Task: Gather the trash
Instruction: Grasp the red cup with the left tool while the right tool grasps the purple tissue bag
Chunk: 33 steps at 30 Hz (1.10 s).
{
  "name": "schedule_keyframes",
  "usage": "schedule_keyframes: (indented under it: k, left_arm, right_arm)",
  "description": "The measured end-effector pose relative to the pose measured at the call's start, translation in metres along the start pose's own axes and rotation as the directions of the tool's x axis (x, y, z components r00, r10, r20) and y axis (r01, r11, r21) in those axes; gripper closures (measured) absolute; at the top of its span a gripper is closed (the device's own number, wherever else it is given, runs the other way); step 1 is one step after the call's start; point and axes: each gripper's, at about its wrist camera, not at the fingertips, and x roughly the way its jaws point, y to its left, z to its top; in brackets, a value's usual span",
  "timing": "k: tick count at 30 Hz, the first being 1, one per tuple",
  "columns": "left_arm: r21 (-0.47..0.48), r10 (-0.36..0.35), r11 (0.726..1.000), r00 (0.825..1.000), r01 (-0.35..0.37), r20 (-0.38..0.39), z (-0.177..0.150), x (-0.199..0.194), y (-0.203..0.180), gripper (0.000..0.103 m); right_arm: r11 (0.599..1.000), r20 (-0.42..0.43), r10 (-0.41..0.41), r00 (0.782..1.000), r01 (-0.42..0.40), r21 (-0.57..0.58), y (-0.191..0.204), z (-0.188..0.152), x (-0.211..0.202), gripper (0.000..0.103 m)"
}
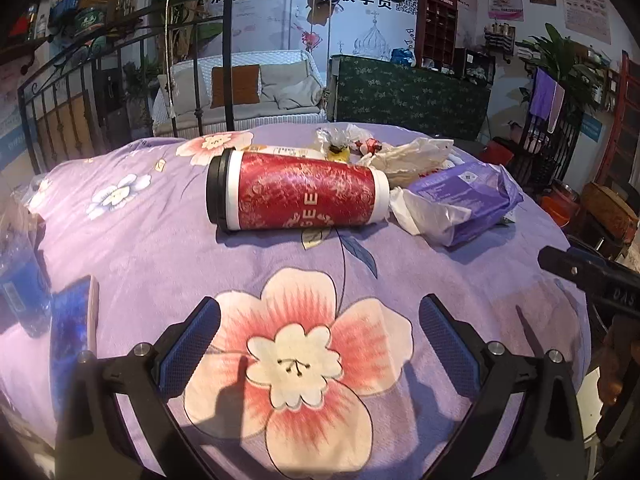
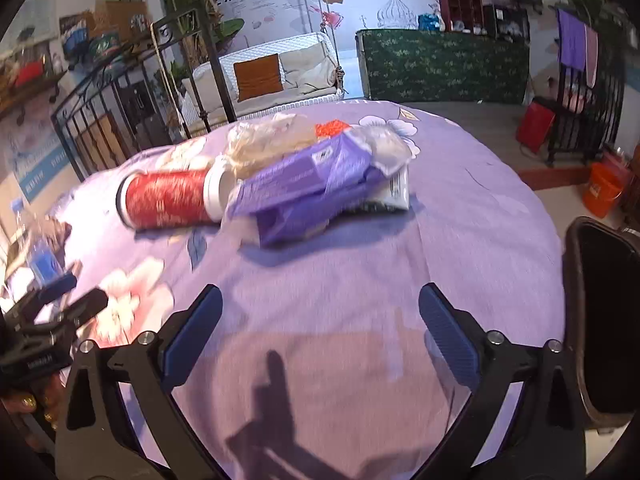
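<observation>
A red paper cup (image 1: 298, 193) with a black lid lies on its side on the purple flowered cloth (image 1: 160, 248). To its right sit a purple plastic package (image 1: 464, 196), crumpled white paper (image 1: 412, 156) and small wrappers (image 1: 340, 144). My left gripper (image 1: 320, 344) is open above the big pink flower, short of the cup, with nothing between its fingers. The right wrist view shows the same cup (image 2: 168, 199) and purple package (image 2: 308, 192) ahead. My right gripper (image 2: 320, 336) stands open over bare cloth, nothing between its pads.
A blue phone-like slab (image 1: 74, 332) and a blue-labelled bottle (image 1: 20, 280) lie at the table's left edge. A dark bin rim (image 2: 600, 320) stands at the right of the table. A black metal fence (image 1: 80, 92), an orange bucket (image 2: 602, 192) and a white sofa (image 1: 256, 88) lie beyond.
</observation>
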Motion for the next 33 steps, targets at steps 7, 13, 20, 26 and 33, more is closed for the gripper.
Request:
schedule_keyframes:
  k: [7,13,20,26,33]
  left_arm:
    - [0.111,-0.017,0.994,1.0,0.016,0.009,0.03,0.018,0.007,0.005]
    - [0.24,0.014,0.971,1.0,-0.015,0.005,0.04,0.031,0.004,0.005]
    - [0.437,0.033,0.899,0.999,-0.025,-0.01,0.062,0.048,-0.007,0.005]
    - [0.768,0.052,0.639,0.996,0.023,-0.073,0.078,0.083,-0.038,0.005]
    - [0.908,0.159,0.389,0.96,0.155,-0.232,0.076,0.141,-0.056,0.005]
  right_arm:
    - [0.965,-0.11,0.171,0.979,-0.144,0.219,-0.013,0.048,0.059,0.032]
    - [0.88,-0.135,0.288,0.948,-0.207,0.428,-0.026,0.054,0.105,0.048]
    - [0.824,-0.094,0.379,0.92,-0.29,0.486,-0.028,0.043,0.106,0.075]
    - [0.826,-0.029,0.392,0.92,-0.337,0.452,-0.03,0.045,0.069,0.085]
    - [0.846,-0.011,0.4,0.917,-0.364,0.39,-0.019,0.038,0.04,0.087]
